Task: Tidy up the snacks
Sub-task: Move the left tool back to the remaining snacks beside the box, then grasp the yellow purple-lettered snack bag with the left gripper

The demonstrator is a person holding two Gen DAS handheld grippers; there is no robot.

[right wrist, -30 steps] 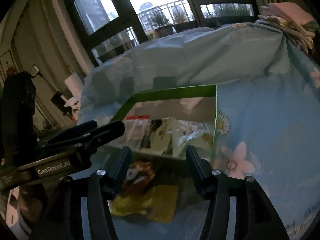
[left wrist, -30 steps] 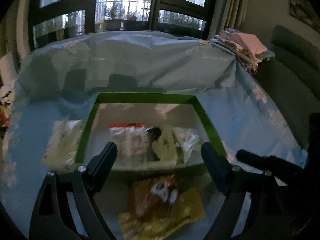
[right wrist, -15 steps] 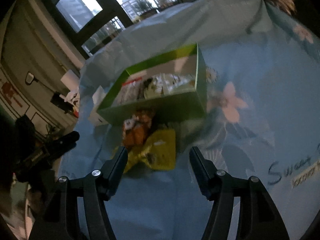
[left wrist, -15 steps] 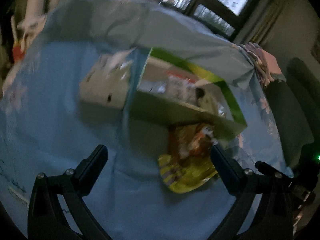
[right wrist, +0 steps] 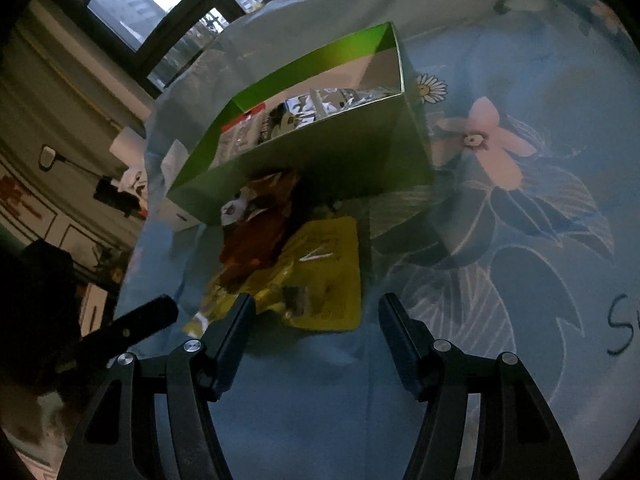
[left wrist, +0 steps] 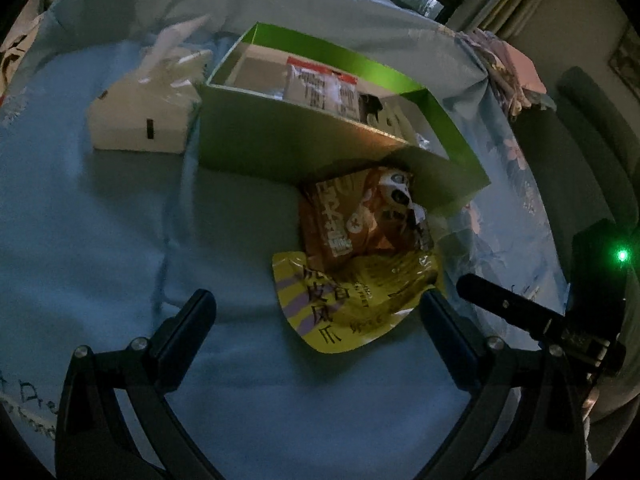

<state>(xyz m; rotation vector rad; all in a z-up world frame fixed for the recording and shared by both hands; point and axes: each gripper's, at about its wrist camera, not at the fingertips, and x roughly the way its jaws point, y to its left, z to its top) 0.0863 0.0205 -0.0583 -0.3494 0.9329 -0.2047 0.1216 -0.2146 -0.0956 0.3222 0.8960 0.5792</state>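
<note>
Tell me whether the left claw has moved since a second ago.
Yes. The left claw has dropped toward the yellow snack pouch, with the green cardboard box now higher in its view, seen from above.

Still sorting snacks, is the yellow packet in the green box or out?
Out: yellow packet lies on the cloth before the green box.

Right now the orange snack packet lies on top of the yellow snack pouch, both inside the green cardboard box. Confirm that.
Not quite. The orange snack packet does lie on top of the yellow snack pouch, but both are outside the green cardboard box, on the blue floral cloth against its near wall. The left wrist view shows this; the box holds other packets.
</note>
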